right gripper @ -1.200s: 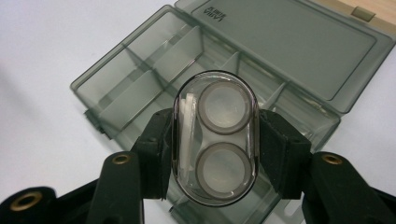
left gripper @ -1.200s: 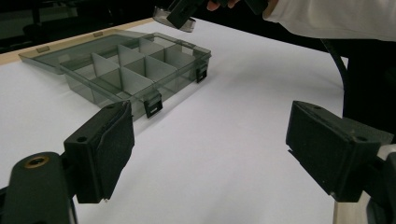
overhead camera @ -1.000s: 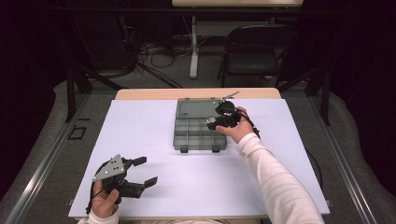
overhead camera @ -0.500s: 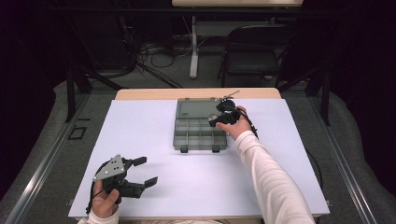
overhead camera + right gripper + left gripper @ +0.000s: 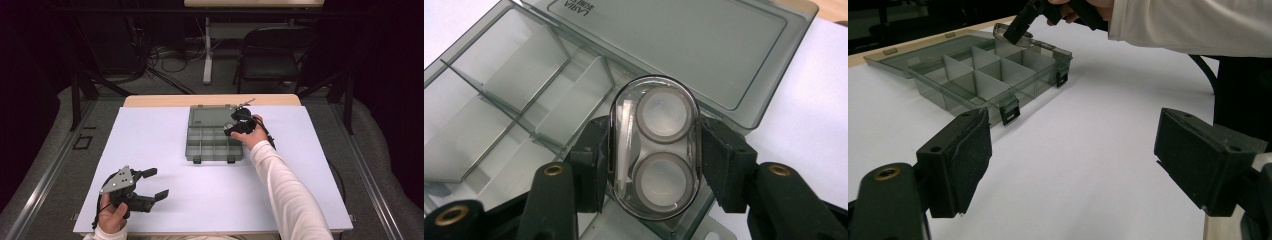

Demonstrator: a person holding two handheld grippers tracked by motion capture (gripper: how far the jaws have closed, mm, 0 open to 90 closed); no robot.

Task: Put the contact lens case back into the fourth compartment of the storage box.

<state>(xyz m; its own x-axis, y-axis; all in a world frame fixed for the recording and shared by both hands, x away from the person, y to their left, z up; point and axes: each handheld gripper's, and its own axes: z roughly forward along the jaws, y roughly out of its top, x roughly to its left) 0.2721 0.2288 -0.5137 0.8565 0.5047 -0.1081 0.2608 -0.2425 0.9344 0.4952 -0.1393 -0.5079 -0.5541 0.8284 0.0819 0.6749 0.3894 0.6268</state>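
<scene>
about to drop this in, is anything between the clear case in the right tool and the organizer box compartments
Nothing visible blocks it. The right tool grips the clear oval case directly above the organizer box, whose lid lies folded back flat. The compartments in view beneath look bare, only thin dividers stand between them.

The left gripper (image 5: 150,184) sits low at the near left, held in the left hand (image 5: 112,215), jaws wide apart and pointing right. The right arm (image 5: 285,185) stretches forward, its sleeve white; the right gripper (image 5: 231,125) tips downward, jaws clamped on a case (image 5: 654,147).
</scene>
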